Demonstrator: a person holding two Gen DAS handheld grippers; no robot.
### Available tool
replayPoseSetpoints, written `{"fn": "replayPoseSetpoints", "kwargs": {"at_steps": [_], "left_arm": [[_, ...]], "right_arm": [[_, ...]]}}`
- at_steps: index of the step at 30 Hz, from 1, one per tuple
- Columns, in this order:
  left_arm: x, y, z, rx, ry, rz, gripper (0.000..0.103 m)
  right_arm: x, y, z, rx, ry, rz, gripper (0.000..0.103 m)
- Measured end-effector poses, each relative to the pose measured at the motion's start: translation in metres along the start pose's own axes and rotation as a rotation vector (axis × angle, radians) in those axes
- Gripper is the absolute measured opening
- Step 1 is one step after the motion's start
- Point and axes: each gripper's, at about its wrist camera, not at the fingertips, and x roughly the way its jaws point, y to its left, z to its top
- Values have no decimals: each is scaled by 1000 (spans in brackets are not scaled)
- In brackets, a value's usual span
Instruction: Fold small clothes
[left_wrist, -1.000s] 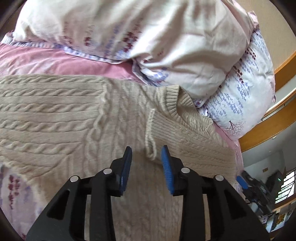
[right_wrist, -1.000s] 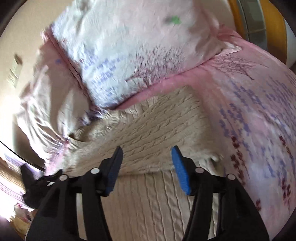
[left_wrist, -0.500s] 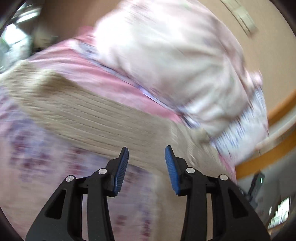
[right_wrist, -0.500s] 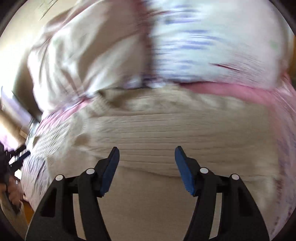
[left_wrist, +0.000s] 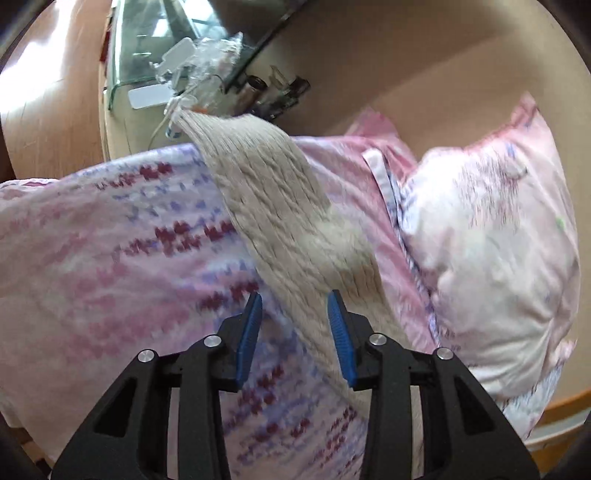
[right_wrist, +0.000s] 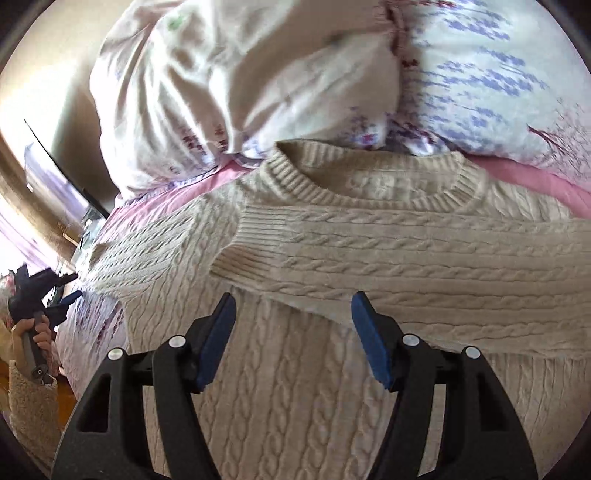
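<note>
1. Cream cable-knit wool makes up the sweater (right_wrist: 332, 258), which lies spread on the bed with its ribbed neckline toward the pillows.
2. One sleeve (right_wrist: 406, 266) is folded across the chest from the right, and its ribbed cuff ends just left of the middle of the body.
3. The other sleeve (left_wrist: 280, 221) stretches out long and straight over the bedspread (left_wrist: 110, 258), which is pink with dark red and violet print, and runs off toward the far edge of the bed.
4. The left gripper (left_wrist: 294, 332) hovers over the near end of that outstretched sleeve; its blue-padded fingers (left_wrist: 249, 332) stand apart and loose, having just narrowed a little, and the knit lies below the gap and not pinched between them.
5. The right gripper (right_wrist: 293, 332) hangs above the sweater's body, just below the folded cuff; its fingers (right_wrist: 218, 332) are spread wide and have just been widening, with nothing clamped between them.
6. Two pillows (right_wrist: 240, 81) in pale printed covers sit at the far side of the bed, touching the neckline.
7. At the left edge of the right wrist view, a hand (right_wrist: 37, 332) in a fuzzy beige sleeve grips the other gripper's handle.
8. Beyond the far end of the sleeve, a glass-topped desk (left_wrist: 147, 55) carries cluttered small items, too blurred to name.
</note>
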Motion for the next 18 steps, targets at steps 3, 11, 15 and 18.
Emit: {"fn": "replayPoseSetpoints", "kwargs": {"at_steps": [3,11,15,18], "left_arm": [[0,9,16,-75,-43,-3,38],[6,23,31,-156,-92,-20,8],[-1,12,28,-116,-121,-92,5],[-11,-11,21,-65,-126,-203,4]], "right_arm": [[-2,-9,-1,28,-2,-1,65],[-9,-26,-6,62,-6,6,65],[-15,-32,-7,67,-13,12,65],[-20,-37,-8,73,-23,15,65]]}}
